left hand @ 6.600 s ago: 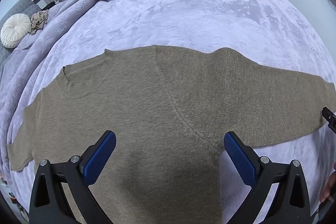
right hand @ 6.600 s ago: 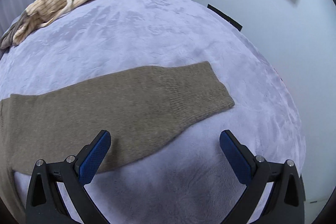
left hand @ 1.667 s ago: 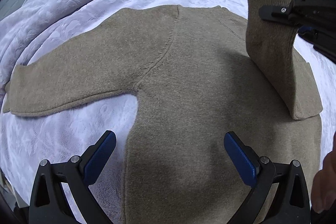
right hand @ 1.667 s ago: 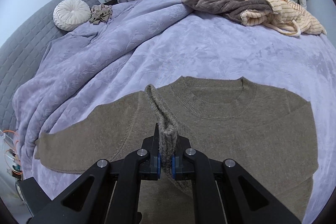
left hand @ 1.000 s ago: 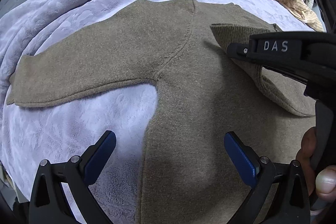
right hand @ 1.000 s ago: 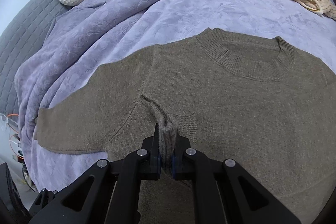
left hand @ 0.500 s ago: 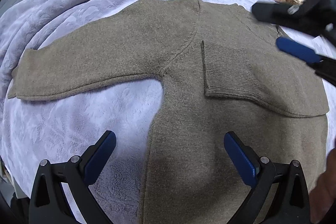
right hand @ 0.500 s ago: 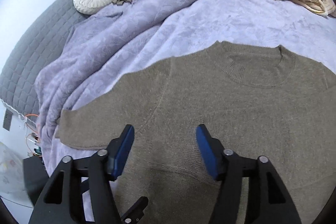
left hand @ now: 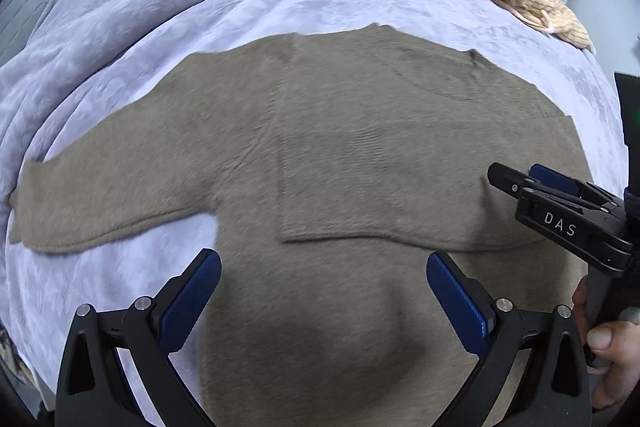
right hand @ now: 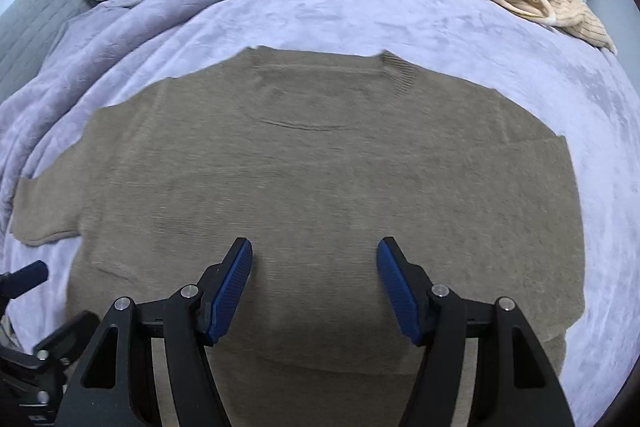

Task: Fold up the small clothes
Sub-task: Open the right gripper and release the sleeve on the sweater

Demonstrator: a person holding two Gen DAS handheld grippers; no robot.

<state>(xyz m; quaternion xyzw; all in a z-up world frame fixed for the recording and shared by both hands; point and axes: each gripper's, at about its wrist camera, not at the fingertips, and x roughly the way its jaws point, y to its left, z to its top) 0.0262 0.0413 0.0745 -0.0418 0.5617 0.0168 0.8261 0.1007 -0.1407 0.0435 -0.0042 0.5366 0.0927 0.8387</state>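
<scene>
Here both the left gripper (left hand: 323,291) and right gripper (right hand: 314,283) gape empty above the sweater (right hand: 320,167)

L gripper (left hand: 323,285) + R gripper (right hand: 314,275) both tilted downward, jaws apart, nothing between pads.

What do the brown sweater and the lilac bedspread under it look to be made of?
Sweater: a soft matte knit, probably wool or acrylic; ribbing shows at the collar. Bedspread: a plush, velvety fabric with a slight sheen and an embossed pattern; the fibre is unclear.
</scene>
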